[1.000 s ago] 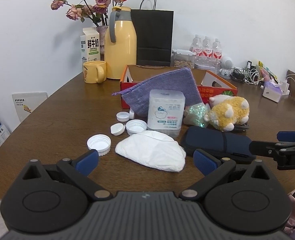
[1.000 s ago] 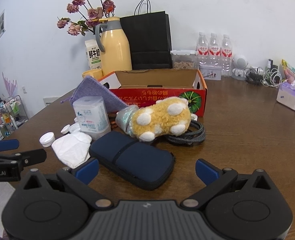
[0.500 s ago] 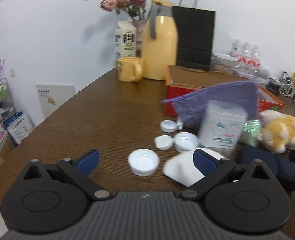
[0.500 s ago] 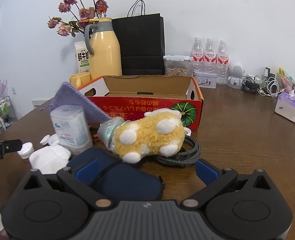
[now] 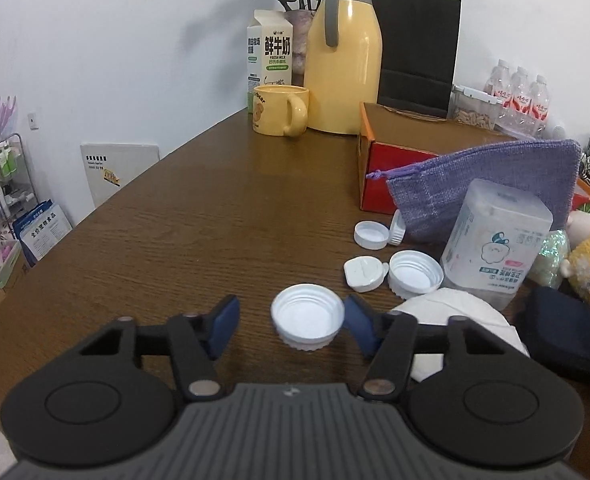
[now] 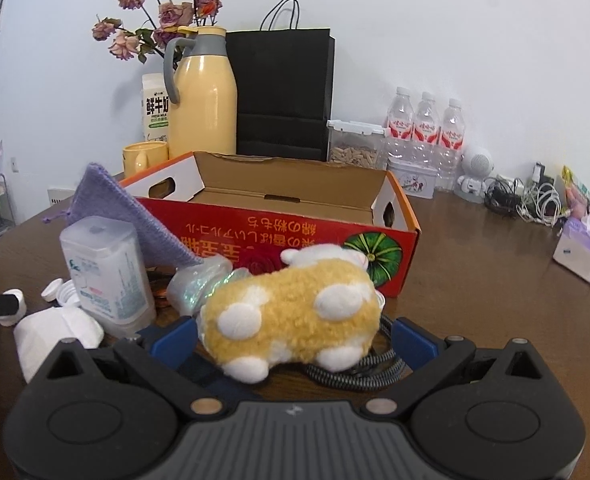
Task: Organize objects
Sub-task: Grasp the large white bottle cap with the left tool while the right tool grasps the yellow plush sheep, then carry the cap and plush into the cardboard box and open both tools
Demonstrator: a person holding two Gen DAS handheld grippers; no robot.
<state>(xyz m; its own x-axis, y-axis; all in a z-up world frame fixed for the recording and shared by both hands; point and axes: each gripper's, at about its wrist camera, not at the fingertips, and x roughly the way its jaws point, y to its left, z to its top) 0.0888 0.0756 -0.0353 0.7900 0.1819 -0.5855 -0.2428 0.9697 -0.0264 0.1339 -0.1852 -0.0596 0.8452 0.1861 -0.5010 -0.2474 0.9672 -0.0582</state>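
White plastic, an upturned bottle cap [image 5: 307, 320] lay low in the frame's centre between the left gripper [image 5: 291, 322], whose jaws were closing, one pad touching, the other apart. Farther right, the right gripper [image 6: 293, 338] stood wide around a yellow plush toy [image 6: 291, 316], not pressing. Beyond sat the red cardboard box [image 6: 279, 236].

Dark wood surface [image 5: 199, 216], grain showing, a soft sheen under the light. White ribbed plastic cap [image 5: 307, 316], smooth inside. Purple pouch [image 5: 491, 184] is coarse woven cloth. Yellow jug [image 5: 343, 60] gleams, glossy. Matt black paper bag [image 6: 283, 92]. Fluffy plush toy [image 6: 291, 312], fleecy pile. Cardboard box [image 6: 279, 236], printed red outside, raw brown within. Frosted plastic container [image 6: 107, 272].
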